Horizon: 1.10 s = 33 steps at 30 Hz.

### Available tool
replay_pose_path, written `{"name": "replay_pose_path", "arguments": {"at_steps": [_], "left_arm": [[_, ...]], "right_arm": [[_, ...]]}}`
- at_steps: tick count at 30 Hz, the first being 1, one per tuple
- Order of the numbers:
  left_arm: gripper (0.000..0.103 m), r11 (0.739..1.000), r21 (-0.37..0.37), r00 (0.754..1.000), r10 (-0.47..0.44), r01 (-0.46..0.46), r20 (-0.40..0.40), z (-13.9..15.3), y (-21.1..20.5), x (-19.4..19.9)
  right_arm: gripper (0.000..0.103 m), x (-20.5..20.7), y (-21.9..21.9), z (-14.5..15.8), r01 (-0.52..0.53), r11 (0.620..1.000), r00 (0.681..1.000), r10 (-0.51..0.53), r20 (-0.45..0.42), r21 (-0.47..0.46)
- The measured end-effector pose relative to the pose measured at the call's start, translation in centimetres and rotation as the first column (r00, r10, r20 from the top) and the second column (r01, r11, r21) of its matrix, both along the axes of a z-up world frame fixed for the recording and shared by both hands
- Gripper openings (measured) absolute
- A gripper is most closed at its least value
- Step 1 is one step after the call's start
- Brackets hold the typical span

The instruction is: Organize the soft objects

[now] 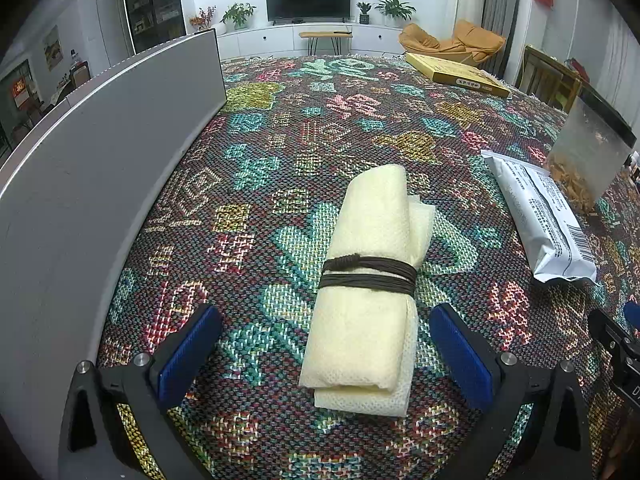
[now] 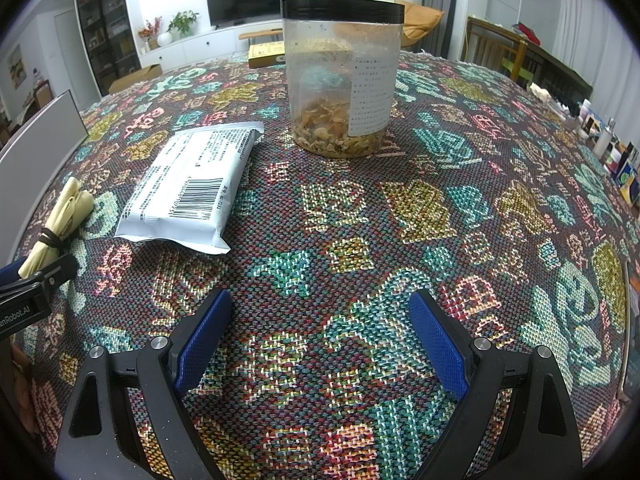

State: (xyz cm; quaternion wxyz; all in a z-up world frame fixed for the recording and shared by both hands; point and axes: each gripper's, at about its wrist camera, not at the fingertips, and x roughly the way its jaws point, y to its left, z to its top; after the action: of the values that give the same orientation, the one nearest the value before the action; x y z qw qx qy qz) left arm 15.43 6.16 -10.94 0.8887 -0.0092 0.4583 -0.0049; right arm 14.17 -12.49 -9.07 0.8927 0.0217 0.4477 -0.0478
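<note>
A cream folded cloth roll [image 1: 372,280], bound by a dark brown cord [image 1: 368,272], lies on the patterned tablecloth [image 1: 280,128]. My left gripper [image 1: 324,320] is open, its blue pads on either side of the roll's near end, not touching it. The roll also shows at the far left of the right wrist view [image 2: 60,216]. A white soft packet [image 2: 192,188] lies to the roll's right; it also shows in the left wrist view [image 1: 540,216]. My right gripper [image 2: 320,308] is open and empty over bare tablecloth.
A clear jar with a black lid [image 2: 342,80] stands behind the packet. A grey panel [image 1: 100,152] runs along the table's left side. A yellow flat box [image 1: 456,72] lies at the far edge. Small items line the right edge [image 2: 612,152].
</note>
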Motion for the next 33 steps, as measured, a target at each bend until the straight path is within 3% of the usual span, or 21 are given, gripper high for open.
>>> {"name": "replay_pose_path", "arguments": {"at_steps": [10, 12, 14, 16, 20, 24, 26, 27, 29, 31, 33], "left_arm": [[0.103, 1.0, 0.0, 1.0, 0.0, 0.0, 0.0, 0.0, 0.0, 0.0], [0.103, 1.0, 0.0, 1.0, 0.0, 0.0, 0.0, 0.0, 0.0, -0.1], [0.103, 1.0, -0.001, 1.0, 0.0, 0.0, 0.0, 0.0, -0.1, -0.1], [0.103, 1.0, 0.0, 1.0, 0.0, 0.0, 0.0, 0.0, -0.1, -0.1], [0.103, 1.0, 0.002, 1.0, 0.001, -0.001, -0.001, 0.0, -0.1, -0.1], [0.103, 1.0, 0.002, 1.0, 0.0, 0.0, -0.014, 0.1, 0.0, 0.0], [0.103, 1.0, 0.003, 0.999, -0.01, 0.011, -0.036, 0.2, 0.0, 0.3], [0.103, 1.0, 0.002, 0.999, -0.013, 0.013, -0.048, 0.2, 0.0, 0.5], [0.103, 1.0, 0.002, 0.996, -0.021, 0.022, -0.082, 0.3, -0.1, 0.9], [0.103, 0.999, -0.001, 0.993, -0.035, 0.035, -0.11, 0.4, -0.2, 1.4], [0.094, 0.998, -0.001, 0.993, -0.059, 0.06, -0.105, 0.6, -0.4, 1.6]], "right_arm": [[0.092, -0.2, -0.4, 0.1, -0.001, 1.0, 1.0, 0.001, 0.011, 0.029], [0.092, -0.7, -1.2, 0.4, 0.005, 0.996, 1.0, -0.008, 0.03, 0.093], [0.092, -1.2, -2.2, 1.5, 0.019, 0.975, 0.998, -0.033, 0.058, 0.22], [0.092, -0.7, -2.0, 2.9, 0.001, 0.964, 0.996, -0.023, 0.082, 0.267], [0.091, 4.0, 1.3, 4.6, -0.095, 0.964, 0.995, 0.091, 0.029, 0.25], [0.091, 9.8, 4.5, 1.7, -0.103, 0.978, 0.977, 0.133, -0.166, 0.181], [0.091, 10.6, 5.3, 0.4, -0.119, 0.979, 0.967, 0.151, -0.204, 0.163], [0.088, 10.6, 6.0, 0.4, -0.149, 0.984, 0.969, 0.165, -0.184, 0.098], [0.067, 9.7, 6.3, 0.5, -0.186, 0.979, 0.964, 0.197, -0.179, 0.077], [0.063, 7.7, 5.5, 1.0, -0.215, 0.971, 0.956, 0.232, -0.18, 0.106], [0.063, 4.8, 3.5, 1.7, -0.237, 0.965, 0.952, 0.253, -0.169, 0.112]]}}
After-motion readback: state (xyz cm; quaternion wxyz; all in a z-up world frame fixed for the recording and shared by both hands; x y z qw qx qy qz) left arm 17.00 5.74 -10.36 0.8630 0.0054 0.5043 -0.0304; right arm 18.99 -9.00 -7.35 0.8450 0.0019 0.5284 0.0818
